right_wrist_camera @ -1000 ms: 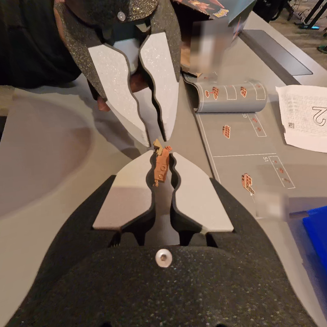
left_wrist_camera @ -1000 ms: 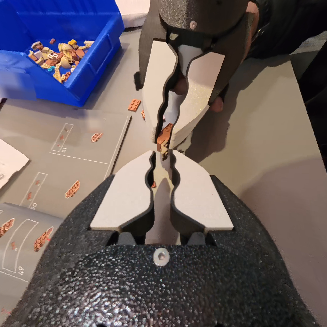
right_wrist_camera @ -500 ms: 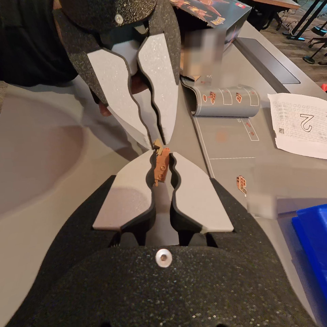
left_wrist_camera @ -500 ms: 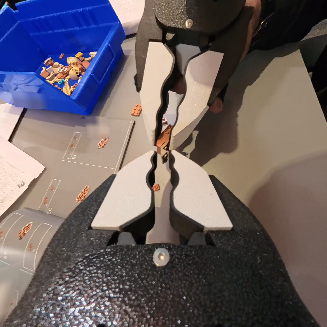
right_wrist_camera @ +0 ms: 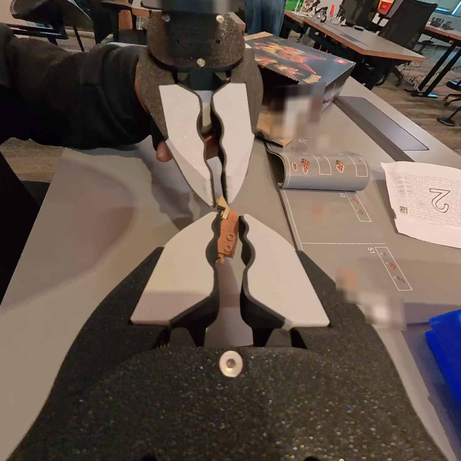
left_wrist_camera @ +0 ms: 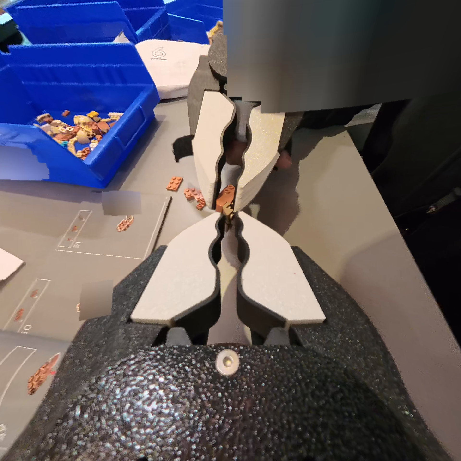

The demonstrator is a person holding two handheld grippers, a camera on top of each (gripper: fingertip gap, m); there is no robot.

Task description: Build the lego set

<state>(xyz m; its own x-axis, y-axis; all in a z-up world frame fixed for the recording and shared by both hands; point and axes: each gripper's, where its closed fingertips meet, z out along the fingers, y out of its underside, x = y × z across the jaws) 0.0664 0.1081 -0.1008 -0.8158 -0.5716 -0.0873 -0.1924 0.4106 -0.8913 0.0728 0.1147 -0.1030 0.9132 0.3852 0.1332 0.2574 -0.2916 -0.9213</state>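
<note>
The left tongs pinch the small tan piece at their tips, and it joins the brown brick assembly clamped between the right tongs, tip to tip above the grey tabletop. On the left stand a blue bin of mixed bricks, loose brown plates and an open instruction booklet. Beyond are a printed box and more desks.
</note>
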